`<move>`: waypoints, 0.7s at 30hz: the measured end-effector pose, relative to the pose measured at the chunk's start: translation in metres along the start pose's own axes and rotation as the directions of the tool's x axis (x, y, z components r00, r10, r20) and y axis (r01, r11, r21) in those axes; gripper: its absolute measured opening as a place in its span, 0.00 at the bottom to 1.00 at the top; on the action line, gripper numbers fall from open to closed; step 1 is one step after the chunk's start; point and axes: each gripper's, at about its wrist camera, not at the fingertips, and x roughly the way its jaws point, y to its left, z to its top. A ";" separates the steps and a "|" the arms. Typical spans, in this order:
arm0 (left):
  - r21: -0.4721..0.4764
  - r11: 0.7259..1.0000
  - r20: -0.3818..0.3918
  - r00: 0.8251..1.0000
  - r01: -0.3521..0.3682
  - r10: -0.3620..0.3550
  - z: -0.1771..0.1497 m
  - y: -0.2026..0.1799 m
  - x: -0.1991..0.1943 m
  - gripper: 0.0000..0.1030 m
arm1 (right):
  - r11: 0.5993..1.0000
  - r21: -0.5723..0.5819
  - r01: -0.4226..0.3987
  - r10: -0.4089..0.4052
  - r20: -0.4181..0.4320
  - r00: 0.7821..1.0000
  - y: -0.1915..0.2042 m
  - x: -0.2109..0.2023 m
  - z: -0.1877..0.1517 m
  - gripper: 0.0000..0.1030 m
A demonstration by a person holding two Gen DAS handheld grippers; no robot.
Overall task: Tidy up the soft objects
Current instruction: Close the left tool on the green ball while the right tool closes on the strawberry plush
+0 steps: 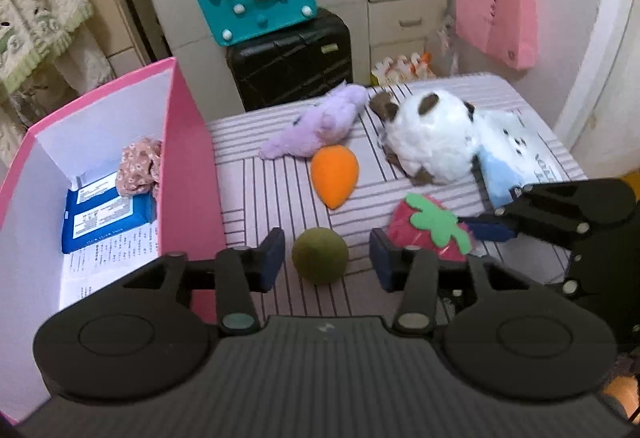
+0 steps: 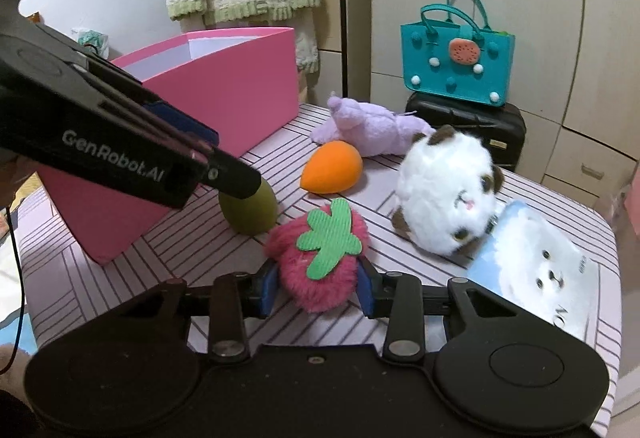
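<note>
Left wrist view shows the left gripper [image 1: 326, 258] with jaws open astride the green ball [image 1: 320, 255] beside the pink box [image 1: 192, 166], while the right gripper [image 2: 318, 288] pinches the strawberry plush [image 2: 316, 258] just beyond that ball.

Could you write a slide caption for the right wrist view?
Right gripper fingers straddle the pink strawberry plush on the striped table.

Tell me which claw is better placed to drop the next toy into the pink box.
Left, probably. The left claw is open around the green ball, right beside the pink box. The right claw brackets the strawberry, which lies farther from the box.
</note>
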 end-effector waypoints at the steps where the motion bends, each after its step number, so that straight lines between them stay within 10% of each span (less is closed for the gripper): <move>1: 0.010 1.000 -0.004 1.000 -0.003 0.003 0.001 -0.001 0.001 0.45 | 1.000 0.005 0.001 -0.001 0.003 1.000 -0.001 -0.002 0.000 0.42; 15: -0.023 0.999 -0.072 0.997 -0.030 0.029 -0.002 0.002 0.028 0.29 | 0.998 0.055 0.011 -0.013 0.042 0.999 -0.004 -0.023 -0.012 0.43; 21: -0.081 0.990 -0.029 0.993 0.113 -0.116 -0.009 0.006 0.023 0.26 | 0.999 0.049 0.016 -0.018 0.044 0.999 -0.002 -0.029 -0.016 0.43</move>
